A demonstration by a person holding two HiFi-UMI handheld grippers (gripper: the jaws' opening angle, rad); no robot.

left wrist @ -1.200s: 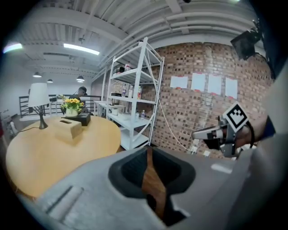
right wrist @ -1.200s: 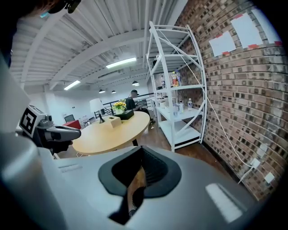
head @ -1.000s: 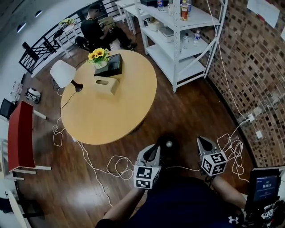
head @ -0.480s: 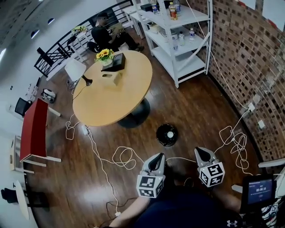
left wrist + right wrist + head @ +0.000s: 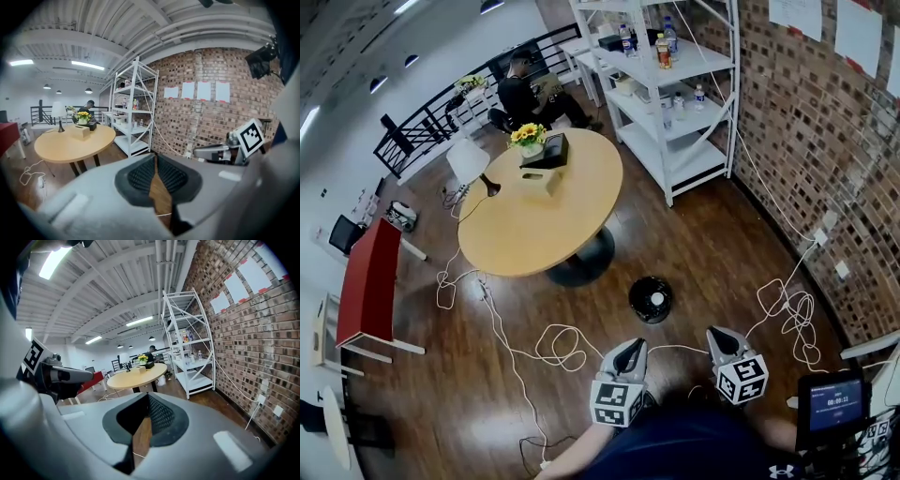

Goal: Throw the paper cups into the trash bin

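A black round trash bin (image 5: 643, 291) stands on the wood floor just in front of the table's base, with a white paper cup (image 5: 657, 299) lying inside it. My left gripper (image 5: 636, 346) hangs low at the bottom of the head view, a short way before the bin, jaws shut and empty. Beside it my right gripper (image 5: 715, 335) is also shut with nothing held. In the left gripper view the left gripper (image 5: 156, 157) shows only floor past its pads. The right gripper (image 5: 148, 397) looks the same in its own view. No other cup is visible.
A round wooden table (image 5: 516, 234) carries a tissue box (image 5: 539, 180), flowers (image 5: 529, 137) and a black box (image 5: 551, 150). White cables (image 5: 558, 345) loop over the floor. A white shelf rack (image 5: 675, 103) stands by the brick wall. A person (image 5: 525, 94) sits far back.
The view has backed away from the bin: it was between the two grippers, now it lies ahead of them. Both grippers sit lower in the head view and stay empty.
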